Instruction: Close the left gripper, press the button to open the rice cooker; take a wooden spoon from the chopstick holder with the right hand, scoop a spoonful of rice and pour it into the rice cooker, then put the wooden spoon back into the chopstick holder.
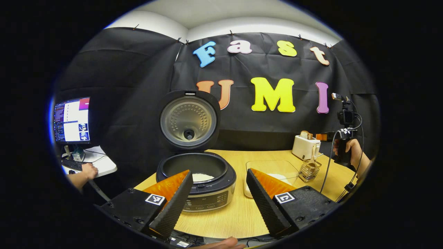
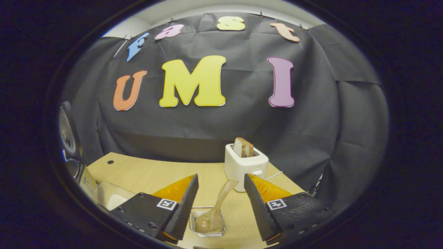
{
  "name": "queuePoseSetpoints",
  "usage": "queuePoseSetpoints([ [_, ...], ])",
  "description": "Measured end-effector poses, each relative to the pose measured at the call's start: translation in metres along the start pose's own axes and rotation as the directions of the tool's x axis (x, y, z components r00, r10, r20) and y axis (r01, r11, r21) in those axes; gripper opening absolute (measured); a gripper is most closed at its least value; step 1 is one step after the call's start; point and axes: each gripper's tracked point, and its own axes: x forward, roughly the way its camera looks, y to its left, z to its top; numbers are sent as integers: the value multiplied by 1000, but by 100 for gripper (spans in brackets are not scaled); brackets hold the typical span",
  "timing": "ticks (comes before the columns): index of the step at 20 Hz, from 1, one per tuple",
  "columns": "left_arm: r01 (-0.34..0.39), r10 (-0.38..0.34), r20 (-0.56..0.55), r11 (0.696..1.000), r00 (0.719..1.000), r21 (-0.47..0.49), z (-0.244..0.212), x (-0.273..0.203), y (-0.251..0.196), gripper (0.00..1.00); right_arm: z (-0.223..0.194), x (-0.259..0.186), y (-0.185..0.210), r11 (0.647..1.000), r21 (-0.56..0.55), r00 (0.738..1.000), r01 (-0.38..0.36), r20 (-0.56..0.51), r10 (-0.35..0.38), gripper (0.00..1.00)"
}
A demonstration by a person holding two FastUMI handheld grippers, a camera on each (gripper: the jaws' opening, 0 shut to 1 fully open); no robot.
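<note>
While the rice cooker (image 1: 196,180) stands with its lid (image 1: 189,119) swung fully up near the counter's (image 1: 238,214) left front edge, a little white rice lies in its dark inner pot. The left tool (image 1: 219,193) hangs before the cooker with its fingers spread wide and nothing between them. Just right of the cooker sits a clear container (image 1: 271,174) holding rice, and beyond it the wire chopstick holder (image 1: 309,170). In the right gripper view, the right tool (image 2: 220,200) is released too, its fingers parted on either side of the wooden spoon (image 2: 214,211), which leans in the holder, apparently untouched. A white toaster (image 2: 245,166) with bread stands toward the counter's back right corner. Farther left, a person's hand (image 1: 89,171) rests by a keyboard under a monitor (image 1: 72,120).
</note>
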Motion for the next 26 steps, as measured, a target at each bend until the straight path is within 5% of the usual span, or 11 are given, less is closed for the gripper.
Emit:
queuePoseSetpoints([
  [2,-12,12,1,1000,1000,1,0,-1,1,99,4,-30,-6,998,-69,999,8,46,-5,96],
  [10,-34,35,13,996,999,-77,11,-9,4,99,-59,-131,-32,996,-45,996,-77,41,79,95],
  [13,-72,73,13,997,997,-25,29,-4,10,99,-84,-141,-57,998,-14,998,-61,21,61,95],
  [18,-172,172,11,985,985,31,80,31,31,99,-95,-169,-102,999,38,1000,1,2,-1,96],
  [26,-284,283,110,959,953,-1,168,119,82,98,-96,-198,-109,998,47,996,-45,78,41,96],
])
